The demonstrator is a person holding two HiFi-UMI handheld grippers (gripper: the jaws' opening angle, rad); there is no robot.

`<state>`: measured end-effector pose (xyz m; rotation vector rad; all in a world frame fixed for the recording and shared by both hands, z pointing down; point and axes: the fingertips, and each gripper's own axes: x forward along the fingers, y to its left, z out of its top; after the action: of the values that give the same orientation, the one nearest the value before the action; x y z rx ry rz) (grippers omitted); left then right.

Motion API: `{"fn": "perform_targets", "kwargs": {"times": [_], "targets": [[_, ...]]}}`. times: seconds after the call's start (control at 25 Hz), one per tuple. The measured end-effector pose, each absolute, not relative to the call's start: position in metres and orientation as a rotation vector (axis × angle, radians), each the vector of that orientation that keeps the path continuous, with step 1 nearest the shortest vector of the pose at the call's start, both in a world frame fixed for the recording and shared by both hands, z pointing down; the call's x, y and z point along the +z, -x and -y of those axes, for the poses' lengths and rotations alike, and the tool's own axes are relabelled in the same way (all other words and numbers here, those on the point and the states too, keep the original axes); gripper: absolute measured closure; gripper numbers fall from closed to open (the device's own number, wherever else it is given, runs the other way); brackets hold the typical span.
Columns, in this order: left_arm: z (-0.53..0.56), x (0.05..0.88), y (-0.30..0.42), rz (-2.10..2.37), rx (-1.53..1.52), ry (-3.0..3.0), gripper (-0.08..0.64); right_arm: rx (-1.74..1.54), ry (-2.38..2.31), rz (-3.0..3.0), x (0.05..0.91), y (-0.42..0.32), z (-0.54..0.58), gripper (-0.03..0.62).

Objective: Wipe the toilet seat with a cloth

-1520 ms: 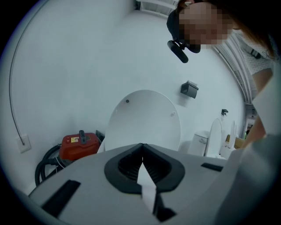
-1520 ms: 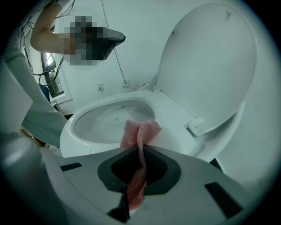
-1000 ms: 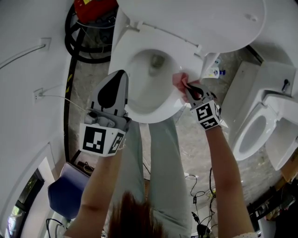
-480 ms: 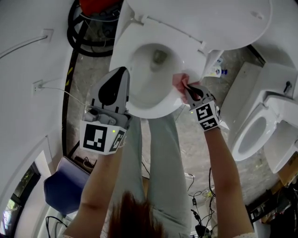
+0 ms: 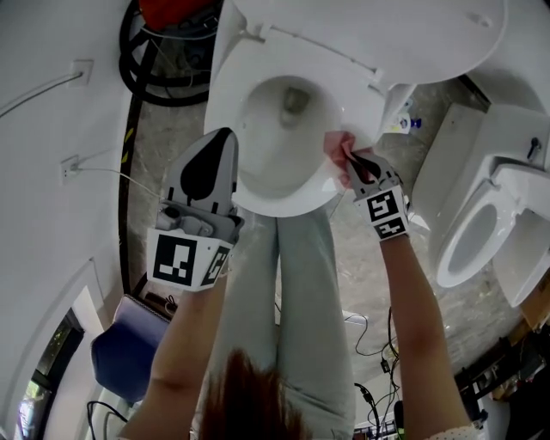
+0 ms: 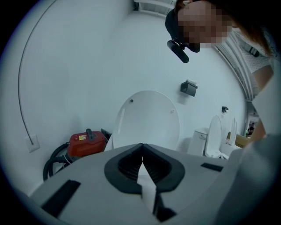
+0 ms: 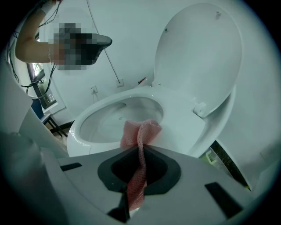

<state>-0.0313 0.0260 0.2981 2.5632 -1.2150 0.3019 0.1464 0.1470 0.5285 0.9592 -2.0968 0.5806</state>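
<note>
A white toilet with its lid raised fills the top of the head view; its seat [image 5: 357, 103] rings the bowl. A pink cloth [image 5: 339, 146] lies pressed on the seat's right side, and my right gripper [image 5: 348, 155] is shut on it. In the right gripper view the cloth [image 7: 141, 136] runs from between the jaws out onto the seat [image 7: 180, 127]. My left gripper [image 5: 225, 136] hovers over the seat's front left rim, shut with nothing in it. The left gripper view shows only the raised lid [image 6: 147, 118] beyond the shut jaws [image 6: 142, 149].
A red vacuum [image 5: 176, 10] with a black hose [image 5: 142, 73] stands behind the toilet on the left. A second toilet [image 5: 481, 232] sits at right, with a cleaner bottle [image 5: 404, 122] between them. A blue chair [image 5: 125, 348] and floor cables [image 5: 378, 369] lie near the person's legs.
The right gripper has slid the pink cloth a little further back along the seat's right side. The left gripper has stayed put.
</note>
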Motion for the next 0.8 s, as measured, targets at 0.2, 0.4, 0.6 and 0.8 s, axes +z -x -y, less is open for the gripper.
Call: {"fn": "perform_targets", "kwargs": {"times": [0.2,0.4,0.6,0.8], "targets": [[-0.025,0.300,0.044,1.165,0.295,-2.576,0.558,0.592,-0.985,2.062,0.530,-0.142,-0.153,0.565],[-0.026,0.300,0.054,1.110,0.292,-2.587,0.558,0.609,-1.063,2.040,0.530,-0.137,-0.159,0.565],[-0.026,0.298,0.064,1.074,0.292,-2.603,0.558,0.628,-1.080,2.014,0.531,-0.128,-0.166,0.565],[-0.029,0.297,0.076,1.050,0.290,-2.607,0.558,0.653,-1.080,1.989,0.532,-0.115,-0.178,0.565]]}}
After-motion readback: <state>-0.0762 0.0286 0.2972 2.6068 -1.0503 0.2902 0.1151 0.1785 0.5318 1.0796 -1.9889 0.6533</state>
